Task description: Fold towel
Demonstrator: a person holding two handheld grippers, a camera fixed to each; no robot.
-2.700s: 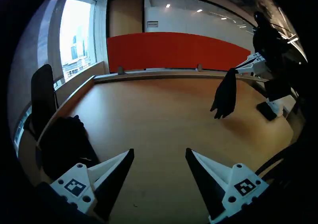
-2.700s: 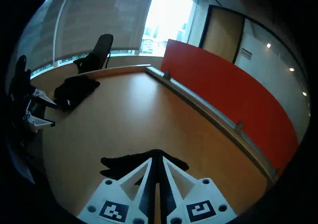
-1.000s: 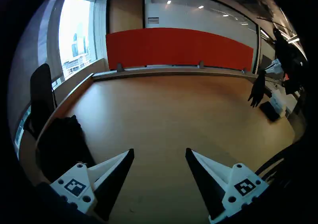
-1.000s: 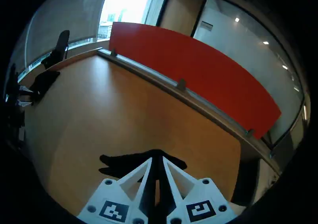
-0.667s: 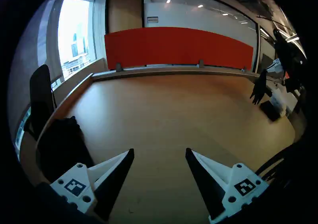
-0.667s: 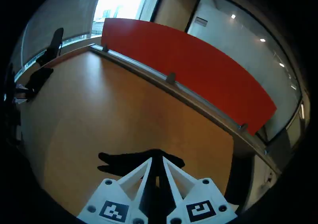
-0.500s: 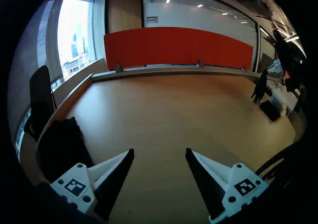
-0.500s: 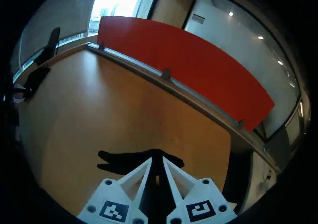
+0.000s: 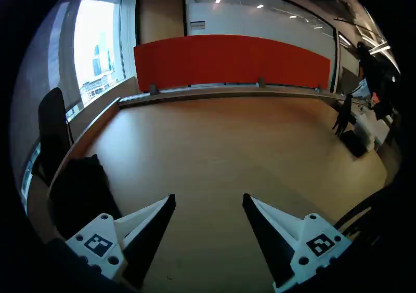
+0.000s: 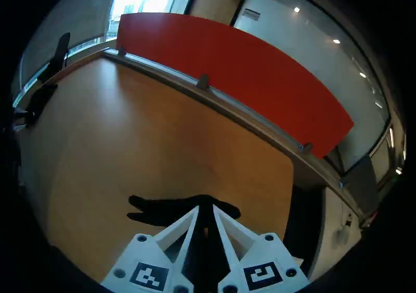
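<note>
A black towel (image 10: 171, 210) hangs from my right gripper (image 10: 205, 211), whose fingers are shut on it above the wooden table (image 10: 130, 137). In the left gripper view that same towel (image 9: 342, 120) dangles small and far off at the right end of the table, under the right gripper (image 9: 360, 91). My left gripper (image 9: 208, 199) stands open over the table's near side with nothing between its fingers. A second black cloth heap (image 9: 78, 189) lies on the table just left of its left finger, and it appears again as a small cloth heap (image 10: 39, 98) at the far left.
A red partition (image 9: 231, 62) runs along the table's back edge. A black office chair (image 9: 52, 127) stands at the left by the window. Dark and white objects (image 9: 359, 140) sit at the table's right end. A person in dark clothes (image 9: 372, 72) holds the right gripper.
The right gripper has carried the hanging towel away from the left gripper toward the table's right end and swung its view along the red partition. The left gripper has stayed open and almost still.
</note>
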